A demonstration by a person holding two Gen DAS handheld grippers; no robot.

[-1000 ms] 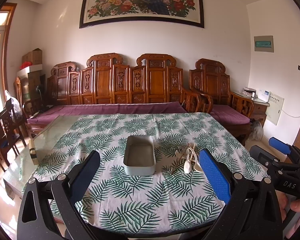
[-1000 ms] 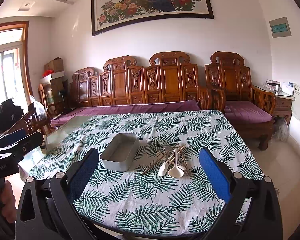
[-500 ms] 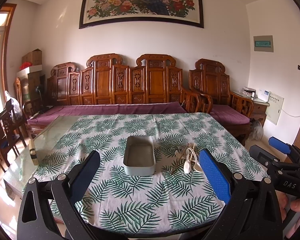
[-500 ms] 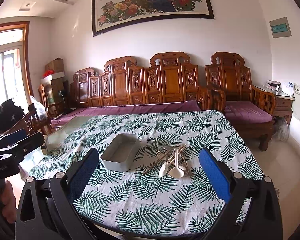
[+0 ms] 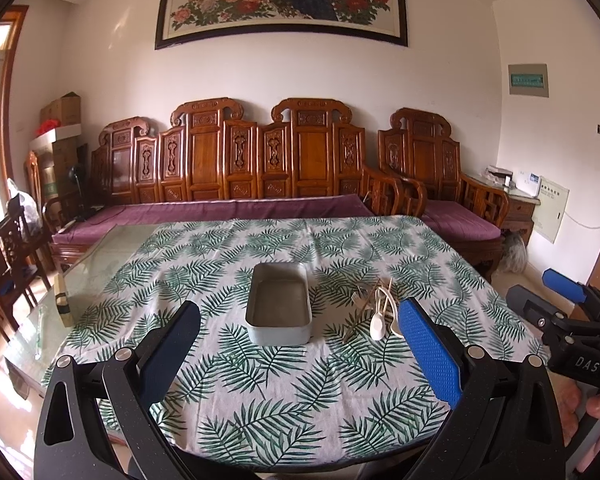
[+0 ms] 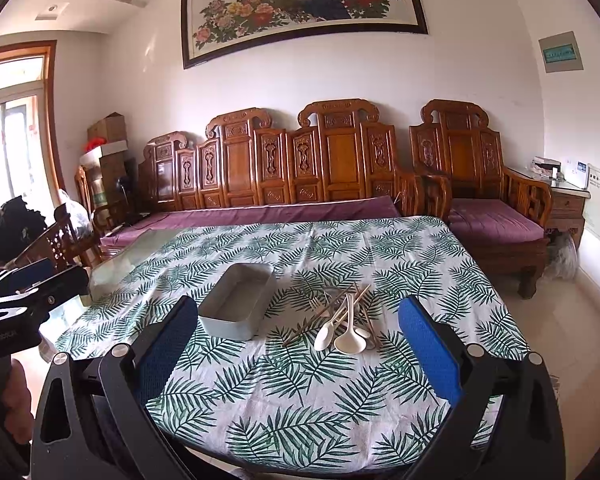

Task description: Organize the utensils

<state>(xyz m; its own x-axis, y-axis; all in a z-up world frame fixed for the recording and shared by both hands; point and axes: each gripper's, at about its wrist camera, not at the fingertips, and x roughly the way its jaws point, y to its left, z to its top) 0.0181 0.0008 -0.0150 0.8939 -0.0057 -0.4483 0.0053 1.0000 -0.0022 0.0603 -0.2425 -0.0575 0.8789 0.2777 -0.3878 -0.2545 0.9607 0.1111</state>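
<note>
Bench [image 5: 284, 408], under a palm-leaf cloth: two lots on it, nothing yet sorted.

Item: grey tray [image 5: 279, 306], an oblong tin, empty, at mid-bench. Its long axis runs away from the person toward the carved settee.

Item: heap of utensils [image 6: 342, 322], just beside the tray on its right, not touching it. White spoons [image 6: 350, 340] lie bowls-nearest; a fork and what look like chopsticks are crossed beneath, handles fanning toward the far edge. The exact count cannot be told.

Left tongs [image 5: 296, 344]: spread wide, holding nothing, held off the near edge of the bench. The tray sits dead ahead between the pads; the heap lies ahead and to the right, close by the right pad's line.

Right tongs [image 6: 292, 344]: likewise spread and empty, off the near edge. The heap lies almost straight ahead, the tray to the left.

Judgement: the right tongs are the nearer and better lined up for the first pick. The spoon handles run roughly along the line of reach, so the tongs would close across a handle without turning.
</note>
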